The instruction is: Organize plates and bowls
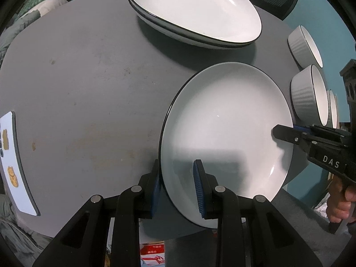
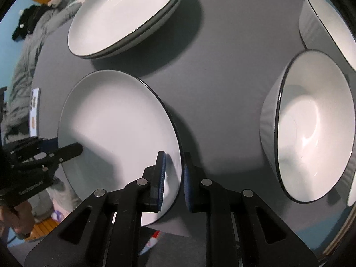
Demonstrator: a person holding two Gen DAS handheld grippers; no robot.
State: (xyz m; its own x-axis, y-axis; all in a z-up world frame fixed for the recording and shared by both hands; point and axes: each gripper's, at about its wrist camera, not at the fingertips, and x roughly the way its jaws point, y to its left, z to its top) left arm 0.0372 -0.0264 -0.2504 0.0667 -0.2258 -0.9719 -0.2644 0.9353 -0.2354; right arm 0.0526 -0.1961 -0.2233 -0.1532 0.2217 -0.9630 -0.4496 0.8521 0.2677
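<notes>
So the grey bench [image 1: 89, 89] is the big thing here, round-ish, and the single plate [image 1: 222, 133] sits at its near edge with part of the rim hanging past it; that overhang is my main worry, since a small nudge toward the near side could tip it off. The stack of plates [image 1: 193, 11] is at the far side, well apart from the single one; two ribbed bowls [image 1: 304, 93] sit off to the right, near the plate's right rim, so a wide swing on the way to the stack could clip one.

Left gripper [image 1: 178, 184] has its fingers straddling the plate's near-left rim, one pad under and one over, with a visible gap, so apart and not clamped yet; right gripper [image 2: 173, 175] does the same on the right rim, also apart. If one side closes and lifts first, I'd guess the glazed rim slides out of the other pads; a shallow bite on a slick edge is risky too. A phone [image 1: 13, 162] lies at the far left, out of the way.
</notes>
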